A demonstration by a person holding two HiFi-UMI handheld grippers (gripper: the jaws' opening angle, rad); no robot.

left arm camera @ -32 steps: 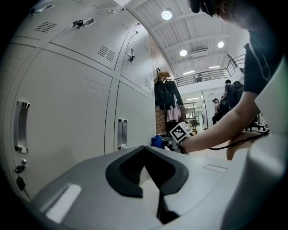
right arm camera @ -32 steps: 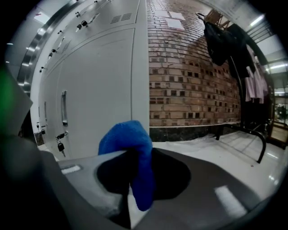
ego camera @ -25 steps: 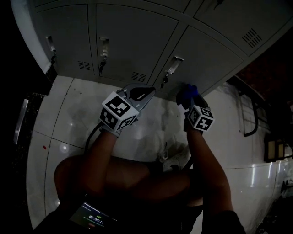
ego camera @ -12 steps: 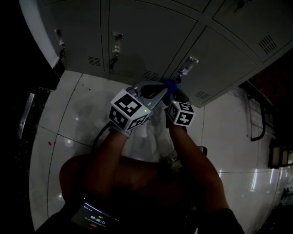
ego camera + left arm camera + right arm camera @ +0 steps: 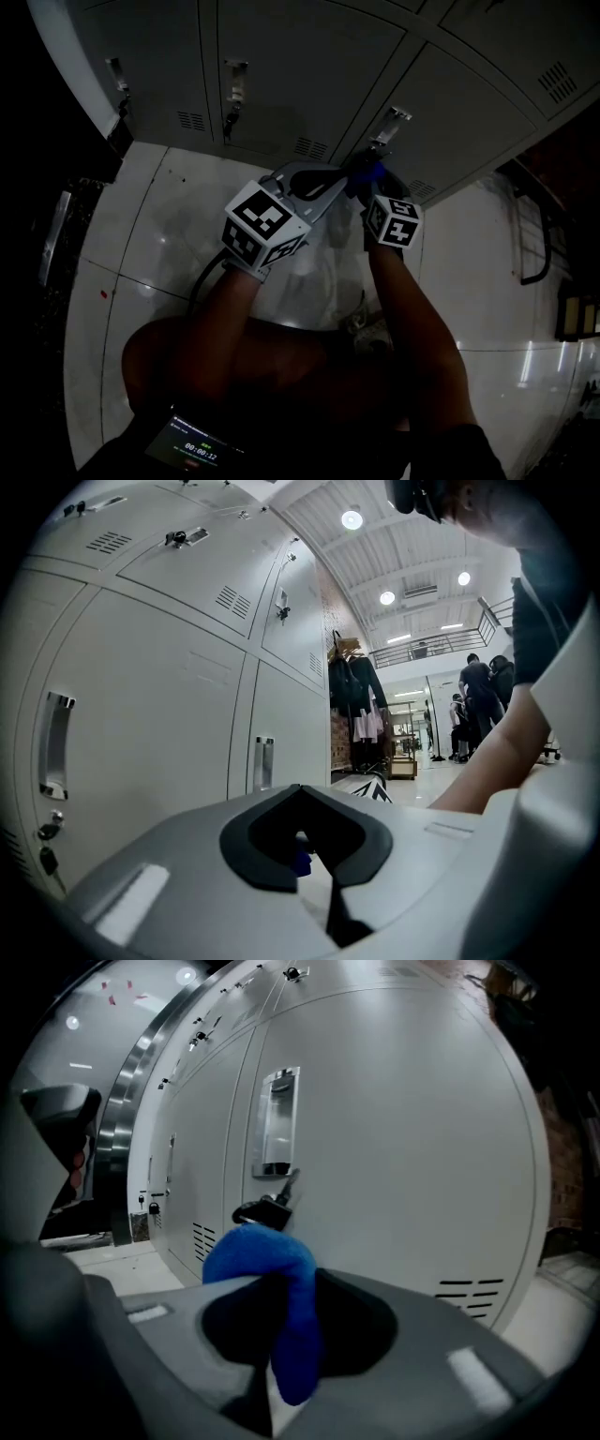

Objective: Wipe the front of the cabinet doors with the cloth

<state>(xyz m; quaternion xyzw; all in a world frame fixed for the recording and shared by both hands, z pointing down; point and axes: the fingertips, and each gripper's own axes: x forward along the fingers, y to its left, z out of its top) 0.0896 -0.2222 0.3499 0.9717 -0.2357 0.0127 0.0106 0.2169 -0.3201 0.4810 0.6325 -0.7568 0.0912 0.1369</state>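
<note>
My right hand-held gripper (image 5: 291, 1335) is clamped on the blue cloth (image 5: 272, 1260). A rounded wad bulges out past the jaw tips and a tail hangs down between them. My left hand-held gripper (image 5: 300, 841) has its jaws together. A speck of blue shows in the hollow between them, and I cannot tell whether it is nipped there or only seen beyond them.

Straight ahead of the right gripper stands the grey cabinet door (image 5: 403, 1129), with its upright handle (image 5: 277, 1119) just above the cloth and a key in the lock (image 5: 267, 1208) right behind the wad. Vent slots (image 5: 469, 1293) sit low and to the right. So the door lies directly forward of the cloth, and its broad bare panel opens up and to the right of the handle. I judge that a short push forward would meet the metal, but no view shows whether they touch.

The head view shows what the gripper views do not. The right hand-held gripper (image 5: 361, 180) is at the door's lower edge, while the left hand-held gripper (image 5: 314, 183) is just beside it and slightly further back. The right one is therefore nearer the door and is the one to wipe. Only the left gripper view shows the neighbouring doors (image 5: 150, 733), which run on along the row.
</note>
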